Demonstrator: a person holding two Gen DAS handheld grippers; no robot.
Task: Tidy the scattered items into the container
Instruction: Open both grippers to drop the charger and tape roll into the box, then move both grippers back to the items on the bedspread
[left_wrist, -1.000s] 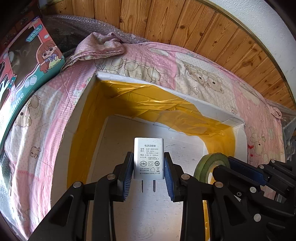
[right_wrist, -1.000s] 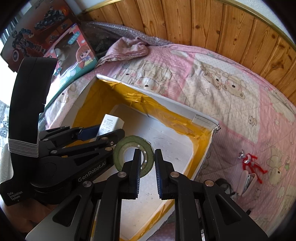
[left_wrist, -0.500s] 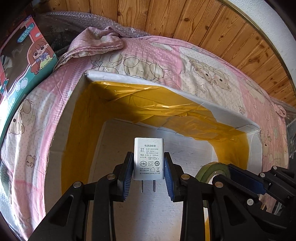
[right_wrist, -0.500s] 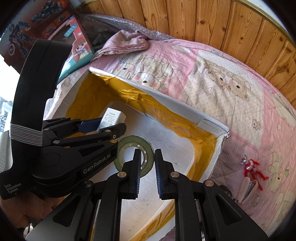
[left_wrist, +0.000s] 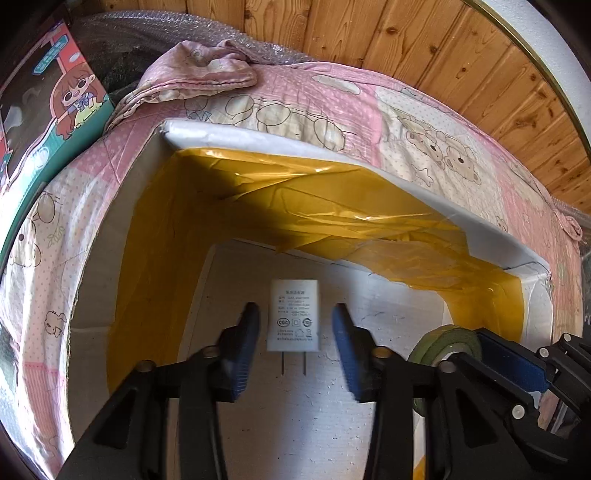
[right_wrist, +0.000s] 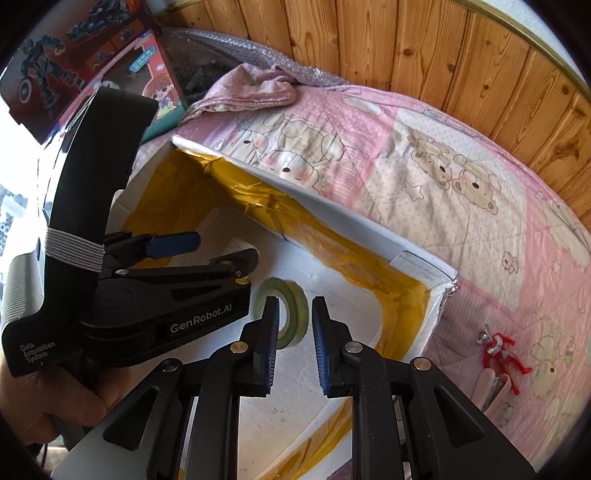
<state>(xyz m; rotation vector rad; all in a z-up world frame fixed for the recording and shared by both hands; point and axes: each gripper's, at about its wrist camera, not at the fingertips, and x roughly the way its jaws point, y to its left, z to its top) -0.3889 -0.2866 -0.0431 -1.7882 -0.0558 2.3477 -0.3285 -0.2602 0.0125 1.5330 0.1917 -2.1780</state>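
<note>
The white box (left_wrist: 236, 133) lined with yellow tape fills the frame middle. At lower centre, the left gripper (left_wrist: 295, 325) stands open around the charger (left_wrist: 294, 315) (free, seemingly inside the box). The right gripper (right_wrist: 293, 325), also parted, no longer pinches the tape roll (right_wrist: 295, 314); released upright, it could roll or tip.

There was one box (left_wrist: 192, 133) with yellow tape inside, and in it one white charger (left_wrist: 293, 315) and one roll of green tape (right_wrist: 291, 314). Two tools (left_wrist: 295, 343) (right_wrist: 293, 341) reached over it. On the bed (right_wrist: 424, 177) lay one red toy figure (right_wrist: 500, 349). Two toy boxes (right_wrist: 155, 85) (right_wrist: 55, 74) stood behind.
</note>
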